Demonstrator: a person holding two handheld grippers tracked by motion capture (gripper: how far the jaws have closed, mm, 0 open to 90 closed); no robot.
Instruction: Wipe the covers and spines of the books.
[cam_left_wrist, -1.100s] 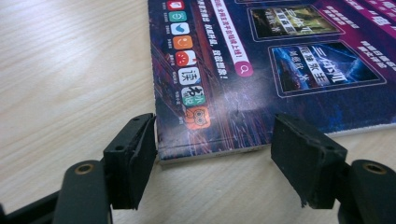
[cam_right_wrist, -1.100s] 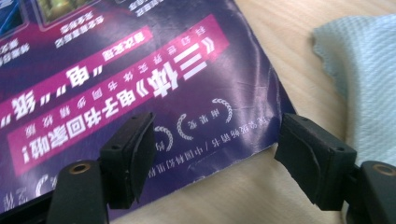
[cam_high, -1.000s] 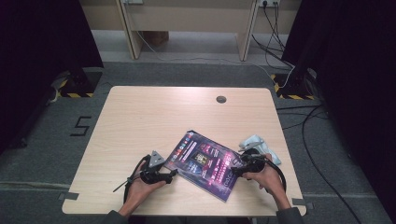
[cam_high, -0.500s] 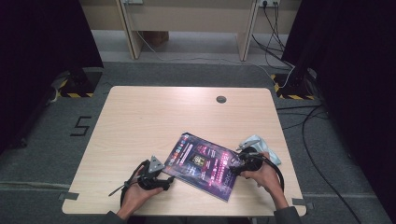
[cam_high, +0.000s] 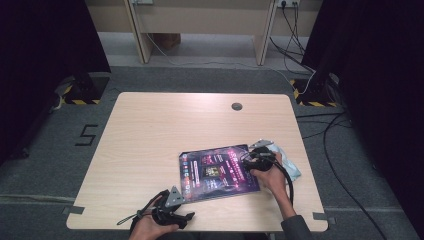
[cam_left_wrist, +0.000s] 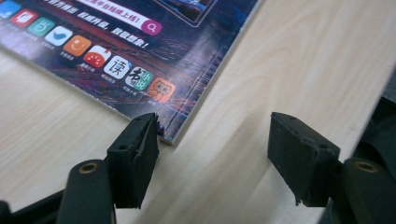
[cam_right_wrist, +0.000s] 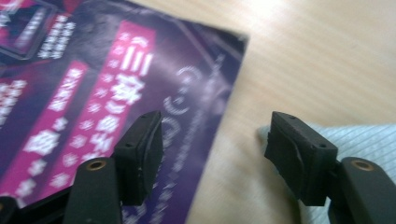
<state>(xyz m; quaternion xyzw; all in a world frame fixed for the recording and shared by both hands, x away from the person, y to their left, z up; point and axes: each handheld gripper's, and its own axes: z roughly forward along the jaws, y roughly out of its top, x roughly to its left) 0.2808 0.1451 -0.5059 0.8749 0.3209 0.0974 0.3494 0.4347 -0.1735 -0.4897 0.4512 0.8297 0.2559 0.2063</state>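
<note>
Magazine (cam_high: 218, 172) corner just ahead of left gripper (cam_left_wrist: 212, 144); jaws apart, empty.

The dark purple glossy magazine (cam_left_wrist: 140, 46) lying on the light wooden table (cam_high: 165, 135) carries a row of coloured app icons along its near-left edge; one white icon bears the character 读. Pink banners hold white Chinese lettering, too blurred to read. On the grey carpet floor (cam_high: 50, 165) left of the table, black tape forms the numeral 5 (cam_high: 88, 135).
</note>
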